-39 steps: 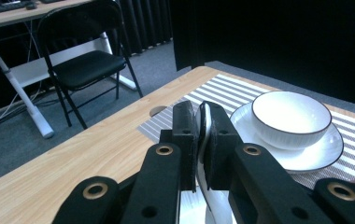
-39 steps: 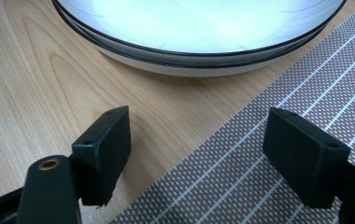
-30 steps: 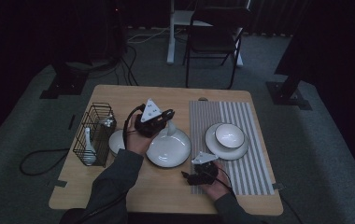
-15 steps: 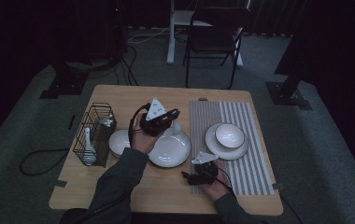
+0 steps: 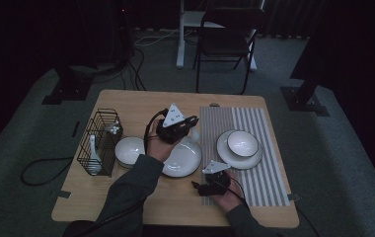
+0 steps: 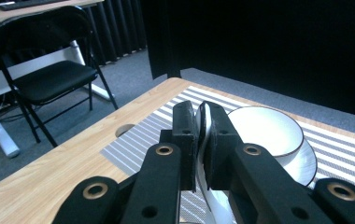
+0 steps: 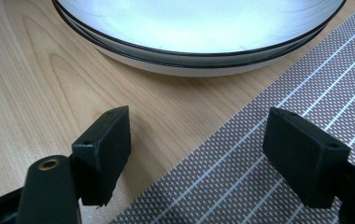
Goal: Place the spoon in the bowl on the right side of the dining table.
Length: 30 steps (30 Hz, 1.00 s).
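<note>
— White ceramic spoon (image 6: 202,140), is that what sits clamped in the left tool (image 5: 175,126)?

— It looks so: in the left gripper view a thin white piece with a curved handle stands on edge between the two black pads, which are clenched on it. From the high view that tool hangs over the far edge of the big white plate (image 5: 181,157) in the middle of the worktop (image 5: 126,103).

— And the right tool (image 7: 196,154)?

— Released, jaws wide apart with nothing between them (one over bare wood, the other over the striped placemat (image 7: 278,154)). It rests low near the front edge of the worktop, and the plate's rim lies just ahead of it.

— What else is on the worktop?

— A white bowl (image 5: 242,142) on a plate (image 5: 225,153) on the placemat, another white bowl (image 5: 129,150) left of the big plate, and a black wire basket (image 5: 99,143) beside it with a white spoon (image 5: 93,153) standing inside.
</note>
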Tool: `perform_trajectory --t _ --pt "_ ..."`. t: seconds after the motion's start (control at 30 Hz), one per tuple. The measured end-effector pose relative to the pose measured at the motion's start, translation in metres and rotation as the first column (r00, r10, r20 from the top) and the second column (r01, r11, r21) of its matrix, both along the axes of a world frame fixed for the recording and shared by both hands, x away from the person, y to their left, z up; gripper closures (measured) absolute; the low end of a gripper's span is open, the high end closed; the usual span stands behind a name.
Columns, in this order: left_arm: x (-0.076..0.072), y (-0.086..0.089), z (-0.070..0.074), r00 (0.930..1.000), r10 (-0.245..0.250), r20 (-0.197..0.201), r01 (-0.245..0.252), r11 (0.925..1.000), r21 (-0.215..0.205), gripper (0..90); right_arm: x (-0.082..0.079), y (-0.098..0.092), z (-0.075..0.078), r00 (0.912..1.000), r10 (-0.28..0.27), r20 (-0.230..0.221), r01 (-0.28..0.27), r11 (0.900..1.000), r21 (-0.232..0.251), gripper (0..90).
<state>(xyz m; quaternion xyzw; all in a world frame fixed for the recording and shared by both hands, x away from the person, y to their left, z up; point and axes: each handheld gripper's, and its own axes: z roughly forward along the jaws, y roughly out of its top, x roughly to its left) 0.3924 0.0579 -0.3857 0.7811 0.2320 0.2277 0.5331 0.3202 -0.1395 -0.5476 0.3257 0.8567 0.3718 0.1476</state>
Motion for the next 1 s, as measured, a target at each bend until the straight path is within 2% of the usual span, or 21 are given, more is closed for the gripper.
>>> perform_trajectory --t 0.37,0.63,1.0 --pt "0.003 -0.015 0.002 0.9996 -0.029 0.003 0.029 0.9996 0.004 85.4 0.0 0.0 0.0 1.0 0.0 0.001 0.0 1.0 0.0 23.4" --pt "0.01 -0.027 0.001 0.9989 -0.046 0.001 0.046 0.9986 0.028 85.4 0.0 0.0 0.0 1.0 0.0 0.0 0.0 1.0 0.0 23.4" --pt "0.015 -0.037 0.0 0.9974 -0.073 0.0 0.073 0.9971 0.023 85.4 -0.002 0.001 0.0 0.9999 -0.009 0.004 0.009 1.0 -0.008 20.7"
